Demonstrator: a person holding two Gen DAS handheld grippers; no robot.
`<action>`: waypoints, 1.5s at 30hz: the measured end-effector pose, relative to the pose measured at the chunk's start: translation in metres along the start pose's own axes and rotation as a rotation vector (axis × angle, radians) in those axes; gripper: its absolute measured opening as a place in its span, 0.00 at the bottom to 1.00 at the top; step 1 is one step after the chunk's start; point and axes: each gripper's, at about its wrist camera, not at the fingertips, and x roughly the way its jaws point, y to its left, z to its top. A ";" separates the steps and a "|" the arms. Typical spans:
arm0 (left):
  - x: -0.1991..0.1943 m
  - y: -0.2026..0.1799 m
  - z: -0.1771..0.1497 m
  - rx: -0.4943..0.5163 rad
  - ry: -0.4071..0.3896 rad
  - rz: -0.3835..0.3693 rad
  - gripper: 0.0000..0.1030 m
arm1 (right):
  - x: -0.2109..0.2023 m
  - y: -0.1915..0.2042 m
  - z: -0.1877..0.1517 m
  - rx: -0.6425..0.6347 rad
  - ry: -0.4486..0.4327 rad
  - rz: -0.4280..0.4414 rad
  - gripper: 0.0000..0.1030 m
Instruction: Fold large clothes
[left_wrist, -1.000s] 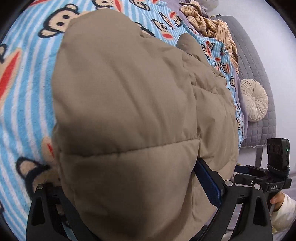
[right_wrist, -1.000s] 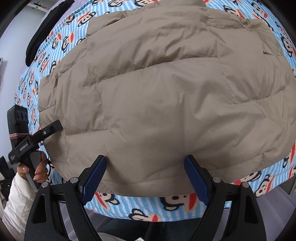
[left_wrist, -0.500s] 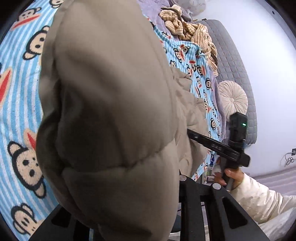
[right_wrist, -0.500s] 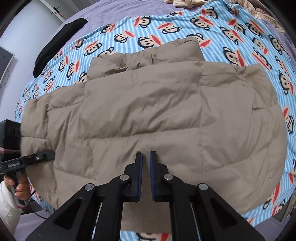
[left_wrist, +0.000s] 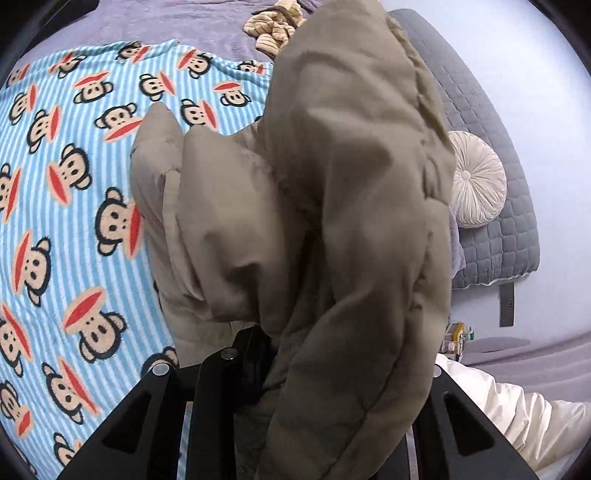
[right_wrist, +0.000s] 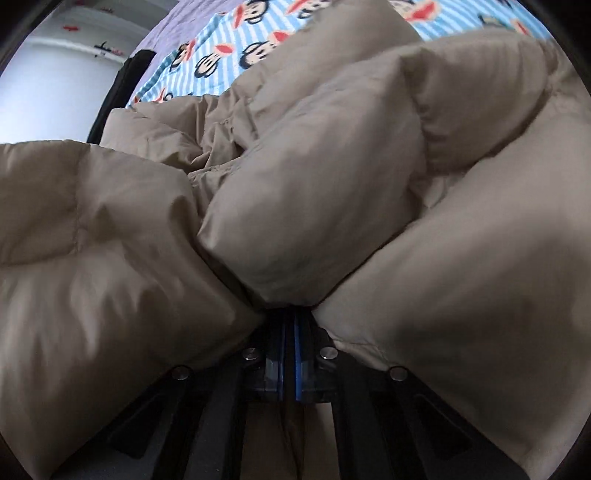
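Jacket (left_wrist: 332, 221) now lifted off monkey-print blanket (left_wrist: 66, 184)

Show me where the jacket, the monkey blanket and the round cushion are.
jacket (left_wrist: 351, 206), left wrist view, lifted quilted fabric.
monkey blanket (left_wrist: 74, 206), left wrist view, bare striped area.
round cushion (left_wrist: 476, 177), left wrist view, pleated centre.

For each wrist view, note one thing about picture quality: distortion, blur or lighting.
Left wrist view: fisheye bends the monkey blanket stripes into curves, dark corners vignette the frame, and the puffer jacket shades the left tongs. Right wrist view: the jacket fills the frame, smeared soft at the lower edges; light is even, without glare; the right tongs sit in shadow.
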 end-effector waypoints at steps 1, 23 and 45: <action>0.002 -0.008 0.002 0.006 0.003 0.000 0.26 | -0.003 -0.003 0.002 0.018 0.010 0.021 0.01; 0.140 -0.068 0.034 0.107 0.250 -0.111 0.67 | -0.156 -0.127 -0.054 0.233 -0.229 0.118 0.09; 0.107 -0.033 0.072 0.320 -0.185 0.483 0.67 | -0.202 -0.071 -0.119 0.043 -0.363 -0.069 0.21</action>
